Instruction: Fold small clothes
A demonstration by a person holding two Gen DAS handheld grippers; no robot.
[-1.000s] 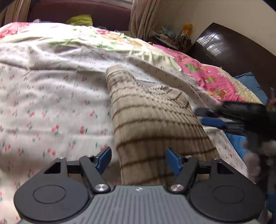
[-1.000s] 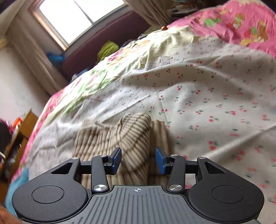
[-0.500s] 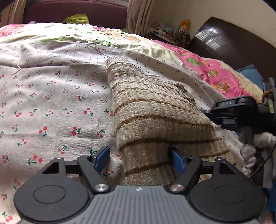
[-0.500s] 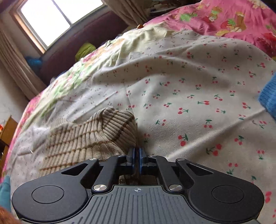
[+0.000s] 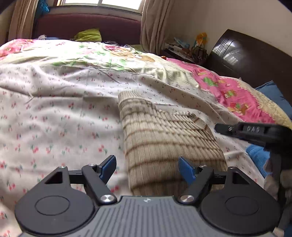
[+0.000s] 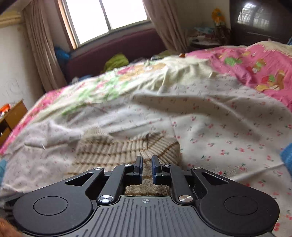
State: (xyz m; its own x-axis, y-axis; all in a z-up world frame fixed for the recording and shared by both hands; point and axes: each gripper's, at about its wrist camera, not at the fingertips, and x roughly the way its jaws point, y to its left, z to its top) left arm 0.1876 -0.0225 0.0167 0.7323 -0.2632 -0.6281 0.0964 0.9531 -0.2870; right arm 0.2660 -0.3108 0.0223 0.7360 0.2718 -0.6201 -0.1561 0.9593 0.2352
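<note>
A beige ribbed sweater [image 5: 164, 138] with thin brown stripes lies folded on the cherry-print sheet [image 5: 54, 127]. My left gripper [image 5: 147, 168] hovers over its near edge, jaws wide open, with the left pad beside the knit and the right pad above it. In the right wrist view the sweater [image 6: 109, 147] sits just ahead of and under my right gripper [image 6: 146, 164]. Its jaws are opening and stand a narrow gap apart; the knit shows through the gap, with no pad pressing on it. The right gripper [image 5: 219, 128] also reaches in at the sweater's right side in the left wrist view.
A pink patterned quilt [image 5: 237, 94] covers the bed's right side, with blue cloth [image 5: 257, 155] by the right gripper. A dark headboard [image 5: 246, 54] and cluttered bedside shelf [image 5: 186, 49] stand behind. A window [image 6: 109, 16] and maroon bench [image 6: 118, 49] lie beyond the bed.
The right gripper closed on the sweater's folded edge, then parted its jaws a little and drew back. The left gripper opened slightly wider and pulled back a bit.
</note>
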